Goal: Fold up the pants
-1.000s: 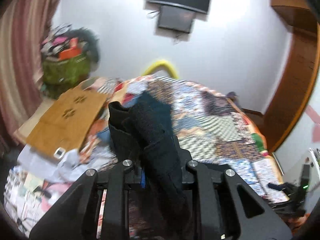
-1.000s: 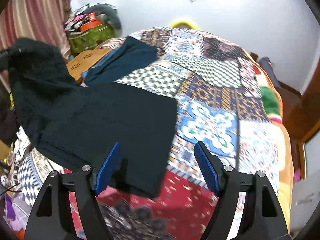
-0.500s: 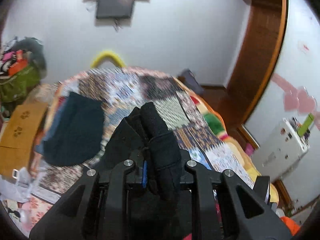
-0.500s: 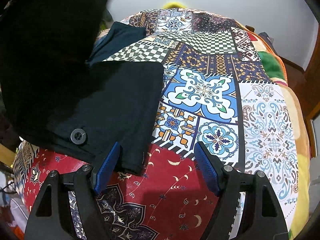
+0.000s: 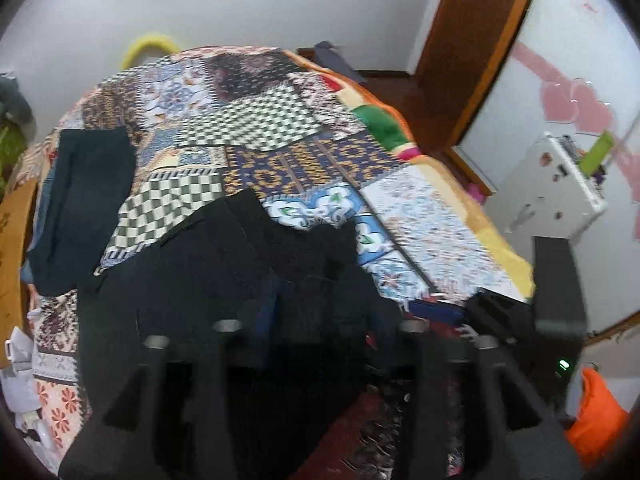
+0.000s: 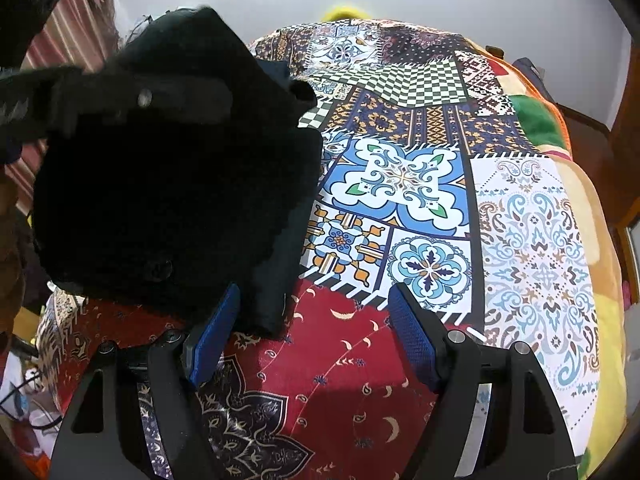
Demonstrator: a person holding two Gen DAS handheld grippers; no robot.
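Spreading wide, my left tool (image 5: 320,320) has just been opening its jaws; black cloth of the pants (image 5: 224,264) lies between the two blurred fingers, but I cannot tell whether it still touches either of them. My right tool (image 6: 314,336) stands open with nothing between its blue pads (image 6: 412,340); one pad sits just beside the near edge of the pants, and I cannot tell if it touches. From the right wrist view the pants show as a thick black heap on the near left part of the bed (image 6: 532,264), and the left tool reaches in over the top of that heap. Beneath everything lies the patchwork bedspread (image 5: 280,120), its red, blue floral and checkered squares bare to the right of the heap. Farther up the bed on the left lies a second dark folded garment (image 5: 84,200), apart from the pants. Beyond the bed's far end, a yellow hoop (image 5: 150,46) stands by the white wall (image 5: 320,8).
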